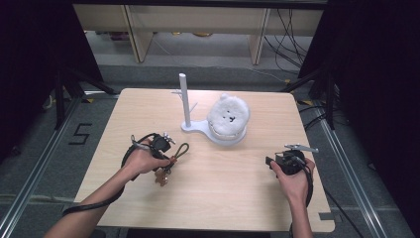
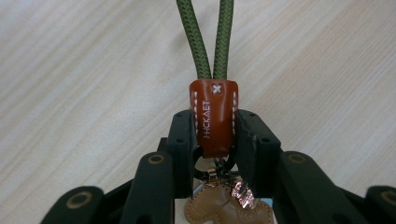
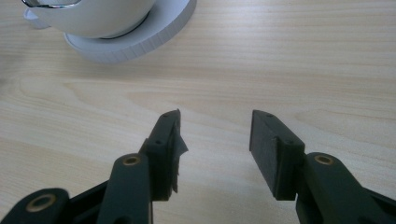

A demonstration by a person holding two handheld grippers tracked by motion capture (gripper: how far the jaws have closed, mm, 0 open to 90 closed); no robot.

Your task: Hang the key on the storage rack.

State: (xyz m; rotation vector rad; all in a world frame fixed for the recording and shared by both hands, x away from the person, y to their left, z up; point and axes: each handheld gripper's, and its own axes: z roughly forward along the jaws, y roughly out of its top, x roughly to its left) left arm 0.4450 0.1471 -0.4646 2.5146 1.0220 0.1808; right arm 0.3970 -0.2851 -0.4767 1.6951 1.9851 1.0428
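Note:
A keychain with an orange leather tab [image 2: 214, 116], a green cord loop [image 2: 205, 37] and a brown charm [image 2: 219, 210] lies at the table's left-middle; the loop [image 1: 182, 150] points toward the stand. My left gripper [image 2: 215, 135] is shut on the leather tab, held low over the wood [image 1: 167, 157]. A white stand with an upright post [image 1: 183, 99] and a round base [image 1: 236, 141] sits at the centre back, with a fluffy white bear-faced plush [image 1: 228, 115] on the base. My right gripper [image 3: 215, 123] hangs open and empty near the table's right side [image 1: 272, 161].
The light wooden table [image 1: 223, 193] has bare wood between the two hands. The right gripper view catches the stand's round base [image 3: 140, 37] ahead and to the left. Black curtains, cables and shelving legs surround the table on the floor.

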